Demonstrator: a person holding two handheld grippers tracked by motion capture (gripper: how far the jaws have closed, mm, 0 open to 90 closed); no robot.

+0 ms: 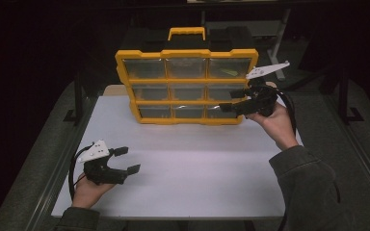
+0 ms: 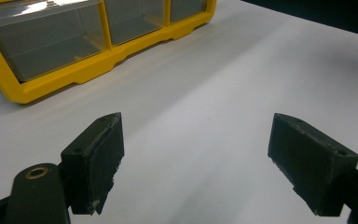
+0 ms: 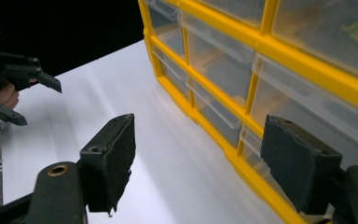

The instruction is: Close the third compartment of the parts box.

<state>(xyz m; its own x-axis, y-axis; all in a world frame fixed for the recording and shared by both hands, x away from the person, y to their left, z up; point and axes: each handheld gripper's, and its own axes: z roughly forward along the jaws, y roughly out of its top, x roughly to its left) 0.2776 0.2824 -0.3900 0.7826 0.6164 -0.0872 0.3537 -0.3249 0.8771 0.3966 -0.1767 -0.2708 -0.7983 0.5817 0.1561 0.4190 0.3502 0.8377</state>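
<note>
The right gripper [image 1: 231, 98] is way nearer, jaws apart and empty right at the bottom-right drawer [image 1: 221, 111] of the organizer [image 1: 187, 80] at the table's far side, while the left gripper [image 1: 126, 160] hangs open well back.

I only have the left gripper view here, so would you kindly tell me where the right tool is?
Observer: The right tool is at the yellow organizer's lower right drawers.
Operator: Thank you; is it holding anything?
Observer: No, its jaws stand open and empty beside the bottom right drawer.
Operator: How many drawers does the organizer have?
Observer: Nine, in three rows of three, under a yellow handle.
</note>
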